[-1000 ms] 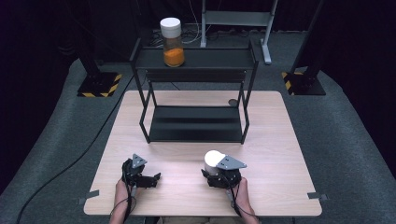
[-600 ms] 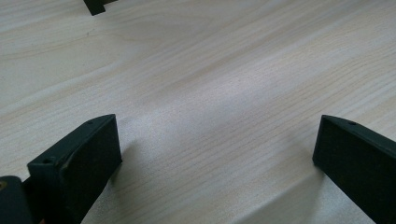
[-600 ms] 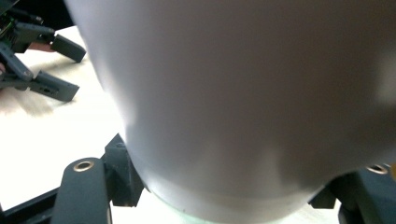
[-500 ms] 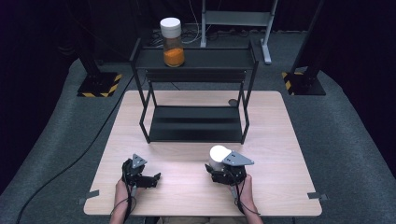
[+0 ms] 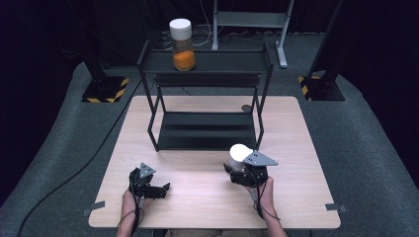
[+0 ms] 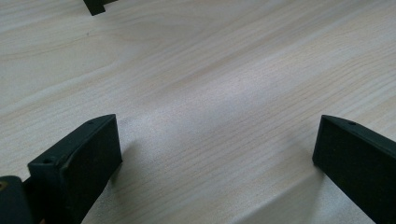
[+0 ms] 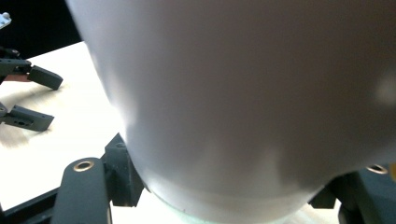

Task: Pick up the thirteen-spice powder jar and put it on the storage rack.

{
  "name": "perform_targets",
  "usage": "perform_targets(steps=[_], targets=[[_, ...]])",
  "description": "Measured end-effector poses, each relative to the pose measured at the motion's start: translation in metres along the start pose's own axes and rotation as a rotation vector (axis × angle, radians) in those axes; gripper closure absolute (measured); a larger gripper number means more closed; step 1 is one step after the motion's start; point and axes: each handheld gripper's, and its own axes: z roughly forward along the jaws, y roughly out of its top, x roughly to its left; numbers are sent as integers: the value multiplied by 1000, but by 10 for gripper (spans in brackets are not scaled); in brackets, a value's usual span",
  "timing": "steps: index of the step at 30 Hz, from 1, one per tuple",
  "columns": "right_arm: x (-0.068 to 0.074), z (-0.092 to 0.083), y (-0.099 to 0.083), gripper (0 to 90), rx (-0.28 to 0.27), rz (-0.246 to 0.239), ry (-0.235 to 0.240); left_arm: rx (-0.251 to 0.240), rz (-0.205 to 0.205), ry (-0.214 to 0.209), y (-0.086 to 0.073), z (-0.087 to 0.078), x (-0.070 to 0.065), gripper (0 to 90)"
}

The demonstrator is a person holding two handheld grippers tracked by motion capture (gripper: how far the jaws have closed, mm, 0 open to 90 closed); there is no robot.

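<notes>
right tongs (image 5: 240, 167) clamp white-lidded jar (image 5: 238, 157) | left tongs (image 6: 215, 154) agape over table (image 6: 210, 70)

One camera sits high up on the near side and looks forward and down, so it sees the whole desk (image 5: 207, 197) and the black shelf (image 5: 205, 61) at the far end. A second camera rides on the left claw (image 5: 148, 185), very close to the wood. A third rides on the right claw (image 5: 242, 170), right up against a white jar (image 7: 243, 93). At its left edge it sees the left claw too, which the high camera also sees.
</notes>
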Motion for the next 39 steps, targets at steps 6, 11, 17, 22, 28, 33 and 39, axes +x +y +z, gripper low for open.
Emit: perform_targets(steps=[6, 11, 17, 22, 28, 33, 39], targets=[[-4, -3, 9, 300, -11, -3, -11, 0, 0, 0, 0, 0, 0, 5], [-8, -5, 15, 300, -27, 0, -23, 0, 1, 0, 0, 0, 0, 6], [-14, -5, 24, 300, -35, 0, -28, 0, 0, 0, 0, 0, 0, 6], [-19, -3, 33, 300, -37, -4, -26, 1, 0, 0, 0, 0, 0, 6], [-26, -2, 46, 300, -41, -10, -22, 0, 0, 0, 0, 0, 0, 6], [-32, -1, 59, 300, -46, -16, -25, -1, -1, 0, 0, 0, 0, 6], [-38, 2, 75, 301, -47, -23, -27, 0, 0, 0, 0, 0, 0, 6]])
